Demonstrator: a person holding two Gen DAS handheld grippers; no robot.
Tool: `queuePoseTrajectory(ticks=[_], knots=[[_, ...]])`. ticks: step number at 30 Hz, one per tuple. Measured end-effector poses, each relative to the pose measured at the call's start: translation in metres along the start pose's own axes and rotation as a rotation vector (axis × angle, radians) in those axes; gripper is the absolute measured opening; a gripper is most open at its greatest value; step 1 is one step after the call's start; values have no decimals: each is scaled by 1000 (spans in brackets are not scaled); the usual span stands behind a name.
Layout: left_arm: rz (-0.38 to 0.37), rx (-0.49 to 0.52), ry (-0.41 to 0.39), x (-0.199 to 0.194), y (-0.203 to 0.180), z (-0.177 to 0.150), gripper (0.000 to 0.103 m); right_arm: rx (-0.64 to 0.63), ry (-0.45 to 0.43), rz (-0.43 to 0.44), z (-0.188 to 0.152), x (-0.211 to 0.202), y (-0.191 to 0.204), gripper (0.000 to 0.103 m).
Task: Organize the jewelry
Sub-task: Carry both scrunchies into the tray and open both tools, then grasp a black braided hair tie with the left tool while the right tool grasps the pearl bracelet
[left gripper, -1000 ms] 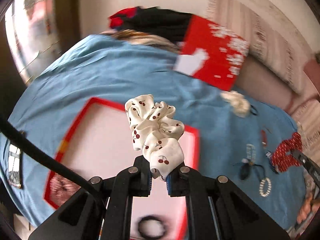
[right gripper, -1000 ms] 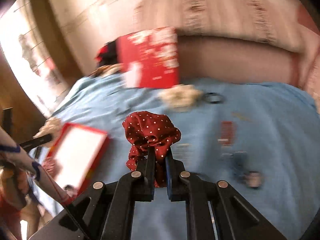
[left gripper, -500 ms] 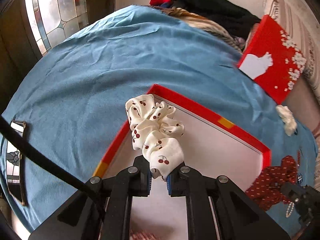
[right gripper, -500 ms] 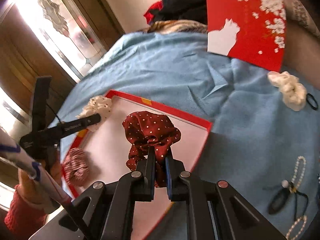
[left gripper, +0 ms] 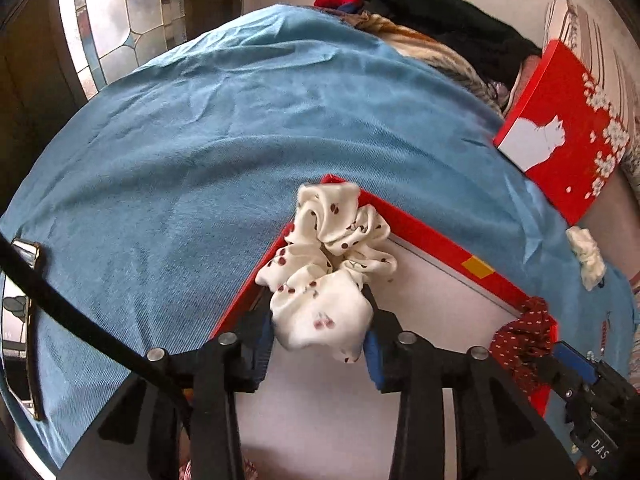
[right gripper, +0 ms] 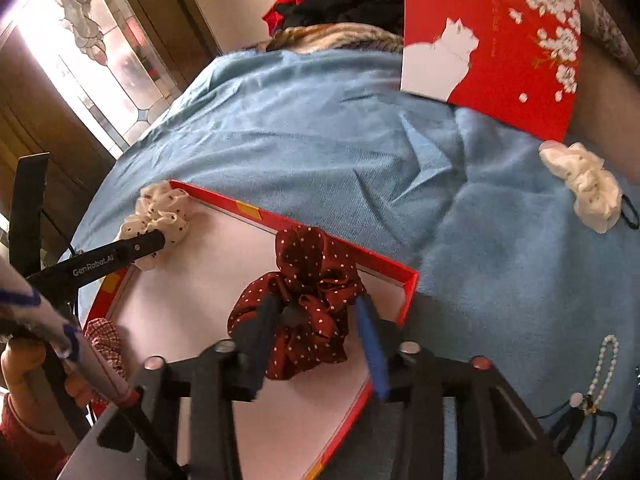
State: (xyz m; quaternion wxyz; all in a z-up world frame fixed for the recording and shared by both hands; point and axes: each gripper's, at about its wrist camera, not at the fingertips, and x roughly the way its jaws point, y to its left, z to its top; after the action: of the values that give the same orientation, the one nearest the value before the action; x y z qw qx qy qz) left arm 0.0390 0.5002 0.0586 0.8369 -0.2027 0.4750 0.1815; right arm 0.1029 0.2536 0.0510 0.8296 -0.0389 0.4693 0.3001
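Both scrunchies are being set down in the red-rimmed tray [right gripper: 408,292] lying on the blue cloth [left gripper: 240,128]. The left gripper [left gripper: 320,344] has its jaws spread wide, the white cherry-print scrunchie [left gripper: 328,264] resting loose between them at the tray's far corner. The right gripper [right gripper: 316,340] is likewise spread, the dark red dotted scrunchie [right gripper: 304,300] lying between its fingers against the far rim. The drop looks about finished; next, each gripper should back straight out without snagging fabric, then go for the pearl bracelet [right gripper: 604,364] or the plain white scrunchie [right gripper: 584,184] outside the tray
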Motion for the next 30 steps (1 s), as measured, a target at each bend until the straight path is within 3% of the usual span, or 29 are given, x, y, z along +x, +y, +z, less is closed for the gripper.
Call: queuePoseTrajectory(ticks=[8,15,23,30], knots=[[-24,-29,-78,-65,-7,-18,48,-24,-71,-11,-26,-66,-16,55],[-47,48,-132,-126,-46,-66,57,64,-117,-57,-82,-137,-77,59],[-77,162,-94,-148,-106,-130,59,216,-129,-178,-164,-199,-168,60],[-114,261,-32,-138,-164,-173,59,363,-149,-250,-217,-235,-236,60]])
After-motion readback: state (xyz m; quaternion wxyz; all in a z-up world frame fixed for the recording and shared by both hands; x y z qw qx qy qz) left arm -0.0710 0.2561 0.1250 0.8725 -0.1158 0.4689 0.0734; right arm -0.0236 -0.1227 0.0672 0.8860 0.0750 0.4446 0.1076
